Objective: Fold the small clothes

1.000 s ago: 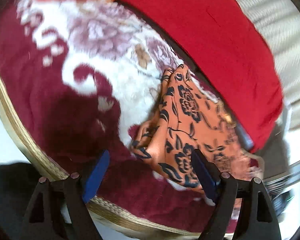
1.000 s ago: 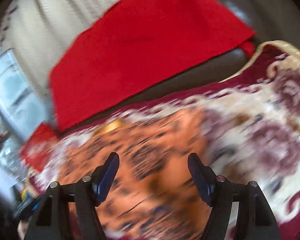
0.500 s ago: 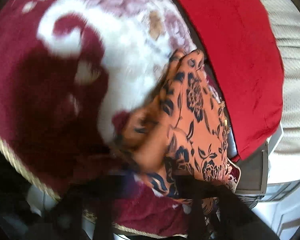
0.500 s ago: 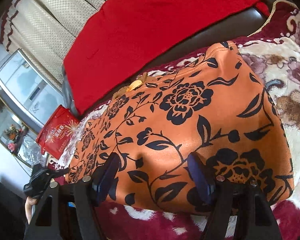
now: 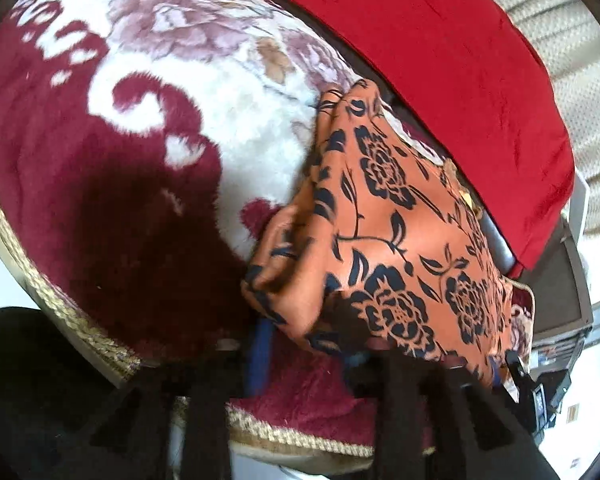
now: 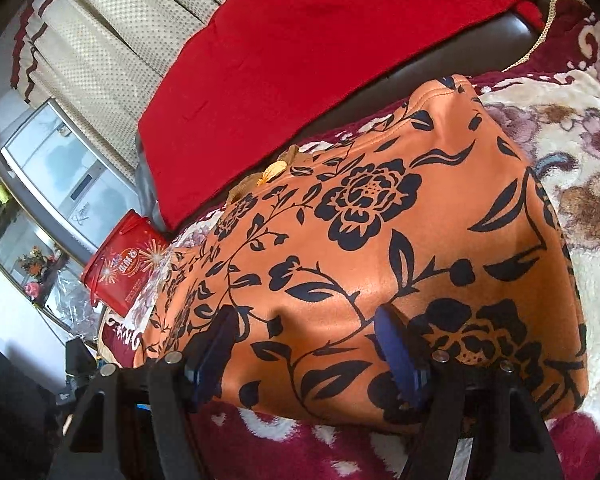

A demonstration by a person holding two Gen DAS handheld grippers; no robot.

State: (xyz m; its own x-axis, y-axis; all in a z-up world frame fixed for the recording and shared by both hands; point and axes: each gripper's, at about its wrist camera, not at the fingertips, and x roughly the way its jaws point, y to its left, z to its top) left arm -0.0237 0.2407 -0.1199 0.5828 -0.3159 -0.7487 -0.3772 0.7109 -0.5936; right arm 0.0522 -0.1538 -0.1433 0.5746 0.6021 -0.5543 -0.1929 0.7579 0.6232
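An orange garment with a black flower print (image 6: 380, 216) lies folded on a plush maroon and white blanket (image 5: 100, 184). In the left wrist view the garment (image 5: 400, 240) reaches from the middle down to my left gripper (image 5: 312, 360). That gripper is blurred and its jaws are opening. One blue pad (image 5: 260, 356) shows, and the garment's near corner drapes over the other finger. My right gripper (image 6: 304, 356) stands open low over the garment's near edge, with a bulge of cloth between its blue pads (image 6: 396, 348).
A red cloth (image 6: 320, 52) covers the dark leather backrest (image 6: 460, 56) behind the blanket. Beige curtains (image 6: 100, 52) hang beyond it. A red box (image 6: 124, 272) stands at the blanket's far end. The blanket's gold braided edge (image 5: 80, 332) runs close to my left gripper.
My left gripper went from wide open to shut at the garment's corner, and its jaws now stand apart again. My right gripper dropped onto the garment, then held still.
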